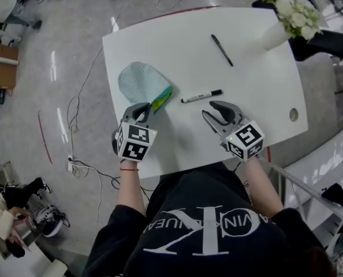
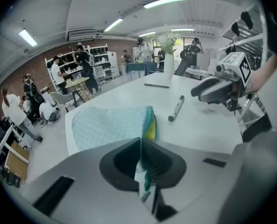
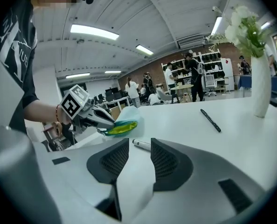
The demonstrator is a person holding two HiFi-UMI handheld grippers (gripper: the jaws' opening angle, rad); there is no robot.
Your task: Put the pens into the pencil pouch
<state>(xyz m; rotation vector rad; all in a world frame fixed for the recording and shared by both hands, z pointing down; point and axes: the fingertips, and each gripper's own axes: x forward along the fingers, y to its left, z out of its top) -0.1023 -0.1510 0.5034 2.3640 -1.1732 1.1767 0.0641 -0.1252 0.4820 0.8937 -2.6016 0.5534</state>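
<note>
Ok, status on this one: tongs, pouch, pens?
Left tongs shut on pouch edge. Right tongs open, empty, marker lying just ahead. Black pen farther off, near vase. Nothing blocking pouch mouth.

black T-shirt (image 1: 209,235), 6 o'clock, on the person | large white "K" monogram, upside down | smaller lettering across it too broken to read

You're working in a large open lab or workshop. Strip lights (image 2: 165,2) run overhead. At the left gripper view's left, people (image 2: 85,63) stand by stocked shelves (image 2: 101,55) on a brick wall (image 2: 36,66). Cables (image 1: 79,104) trail over the polished floor (image 1: 62,39) at the head view's left.
</note>
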